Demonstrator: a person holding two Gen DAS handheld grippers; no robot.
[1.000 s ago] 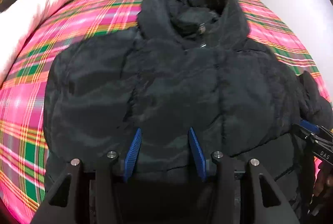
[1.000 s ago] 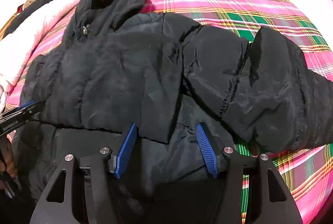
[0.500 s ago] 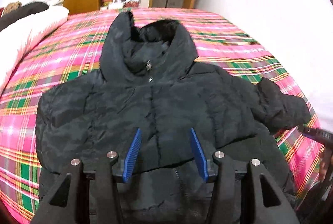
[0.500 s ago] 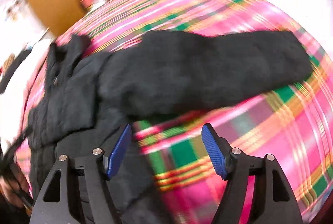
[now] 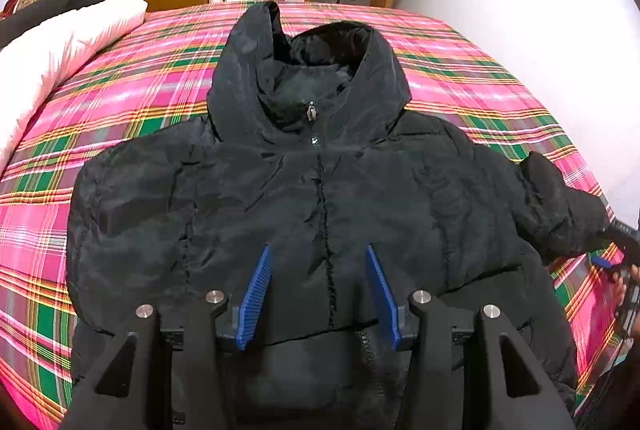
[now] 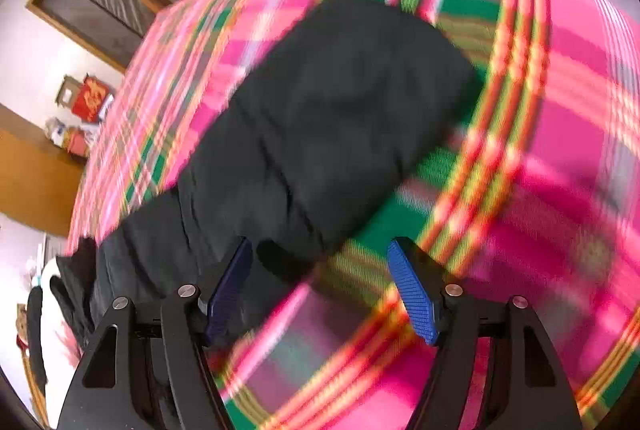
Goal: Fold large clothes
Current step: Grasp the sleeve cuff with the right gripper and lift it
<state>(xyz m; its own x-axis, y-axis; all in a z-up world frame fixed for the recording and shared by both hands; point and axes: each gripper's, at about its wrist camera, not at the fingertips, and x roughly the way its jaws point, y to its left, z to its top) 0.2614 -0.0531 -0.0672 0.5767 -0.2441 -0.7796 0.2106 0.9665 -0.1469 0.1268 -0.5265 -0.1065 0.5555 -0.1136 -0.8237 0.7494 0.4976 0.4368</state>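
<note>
jacket flat on bed, ahead of left claw; one sleeve still out, ahead of right claw. both claws apart, empty. body fold pending.

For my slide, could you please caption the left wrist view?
Open left gripper above a black jacket spread on a plaid bed.

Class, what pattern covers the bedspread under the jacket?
Pink, green and yellow plaid bedspread; clearest in the left wrist view.
</note>
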